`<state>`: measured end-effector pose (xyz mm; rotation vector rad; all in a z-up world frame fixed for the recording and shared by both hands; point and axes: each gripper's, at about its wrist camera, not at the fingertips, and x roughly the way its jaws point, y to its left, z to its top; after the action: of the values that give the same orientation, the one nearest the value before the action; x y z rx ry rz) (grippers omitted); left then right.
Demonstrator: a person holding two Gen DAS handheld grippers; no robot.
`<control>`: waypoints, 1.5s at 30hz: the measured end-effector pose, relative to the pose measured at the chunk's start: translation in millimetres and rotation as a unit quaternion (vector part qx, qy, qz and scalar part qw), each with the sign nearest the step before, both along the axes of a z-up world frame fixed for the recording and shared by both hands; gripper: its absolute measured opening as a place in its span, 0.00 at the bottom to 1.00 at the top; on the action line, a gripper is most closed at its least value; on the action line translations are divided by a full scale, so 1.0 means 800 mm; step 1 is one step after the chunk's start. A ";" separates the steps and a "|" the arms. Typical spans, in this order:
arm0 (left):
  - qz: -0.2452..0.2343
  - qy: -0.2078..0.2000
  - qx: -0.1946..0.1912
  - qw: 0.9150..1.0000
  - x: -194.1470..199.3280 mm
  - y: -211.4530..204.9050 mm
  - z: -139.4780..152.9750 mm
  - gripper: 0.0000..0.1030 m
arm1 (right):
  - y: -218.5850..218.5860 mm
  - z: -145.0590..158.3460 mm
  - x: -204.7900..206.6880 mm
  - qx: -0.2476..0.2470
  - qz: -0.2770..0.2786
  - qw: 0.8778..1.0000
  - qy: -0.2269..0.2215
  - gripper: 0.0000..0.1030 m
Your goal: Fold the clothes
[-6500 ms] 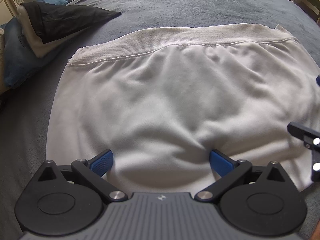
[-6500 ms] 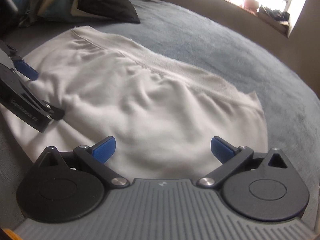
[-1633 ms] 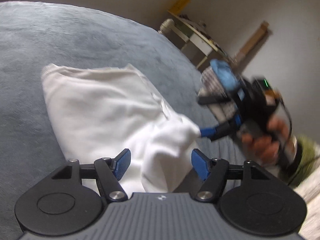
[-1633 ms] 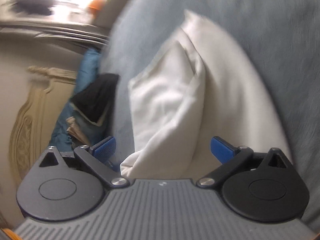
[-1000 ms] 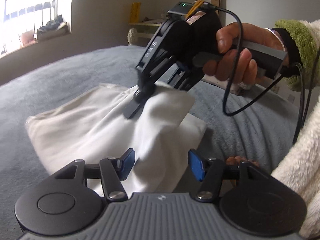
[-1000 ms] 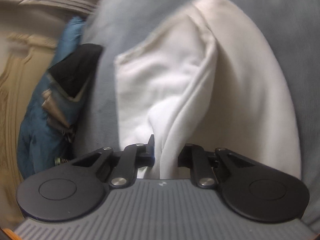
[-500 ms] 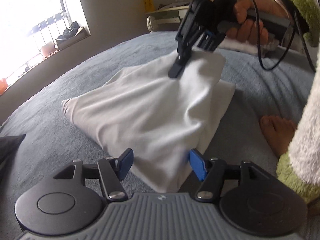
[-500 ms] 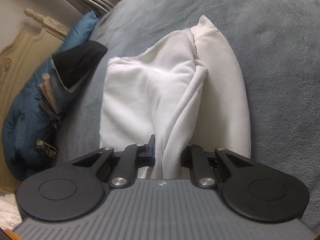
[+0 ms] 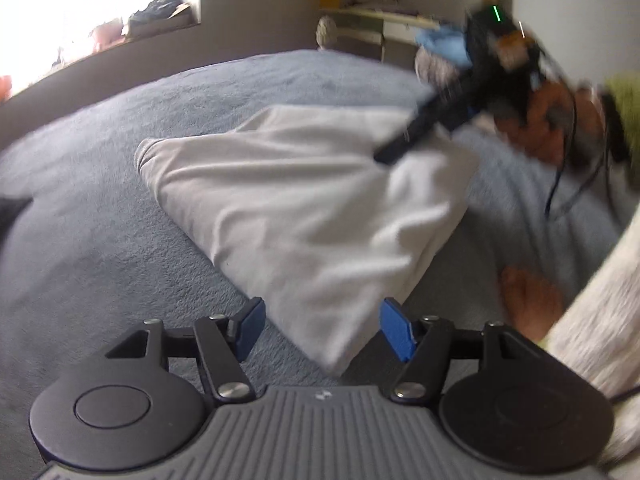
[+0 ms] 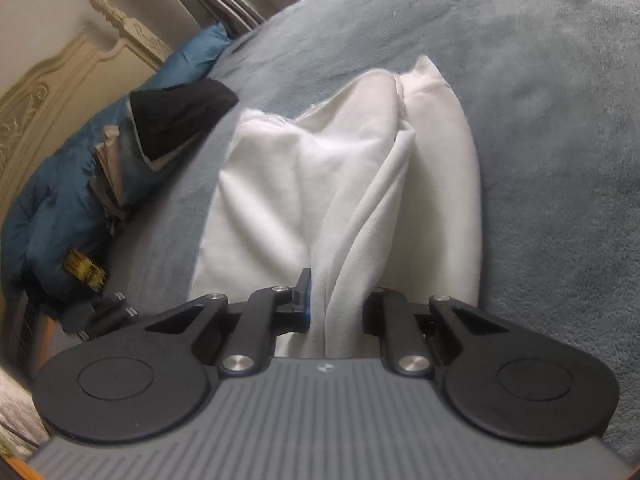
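1. The white garment (image 9: 304,200) lies folded on the grey bed (image 9: 100,240), its near corner reaching in between the left tongs (image 9: 322,326).
2. The left tongs stand wide, blue pads (image 9: 394,334) apart on either side of that corner, gripping nothing.
3. The right tongs (image 10: 336,304) are closed narrow on a bunched fold of the garment, which rises from their tips and spreads ahead over the bed.
4. In the left view the right tongs (image 9: 400,148) pinch the garment's far corner, held by a blurred hand (image 9: 548,128).
5. A pile of dark clothes (image 10: 120,160) sits to the left of the right tongs, beside the garment.
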<state>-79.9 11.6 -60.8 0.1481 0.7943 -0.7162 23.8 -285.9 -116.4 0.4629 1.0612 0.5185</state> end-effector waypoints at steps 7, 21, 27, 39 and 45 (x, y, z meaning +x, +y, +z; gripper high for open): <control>0.070 0.089 -0.025 0.993 0.066 -0.003 -0.028 0.70 | 0.001 -0.002 -0.001 -0.010 0.015 1.000 -0.005 0.19; 0.049 0.119 0.013 0.992 0.090 -0.020 -0.049 0.71 | -0.080 -0.035 0.068 0.174 -0.099 0.978 0.058 0.42; 0.039 0.112 0.013 0.993 0.087 -0.018 -0.050 0.72 | -0.064 -0.023 0.097 0.197 -0.045 0.979 0.013 0.30; 0.028 0.106 0.001 0.994 0.078 -0.014 -0.051 0.75 | -0.012 -0.015 0.145 0.081 -0.024 0.996 0.001 0.17; 0.022 0.100 -0.001 0.995 0.073 -0.013 -0.052 0.75 | 0.120 0.054 0.048 -0.220 0.167 0.931 -0.241 0.11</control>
<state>-21.5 1.4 -102.3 0.0567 0.9855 -0.6976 61.8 -189.7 -73.2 -0.2435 0.7444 0.6315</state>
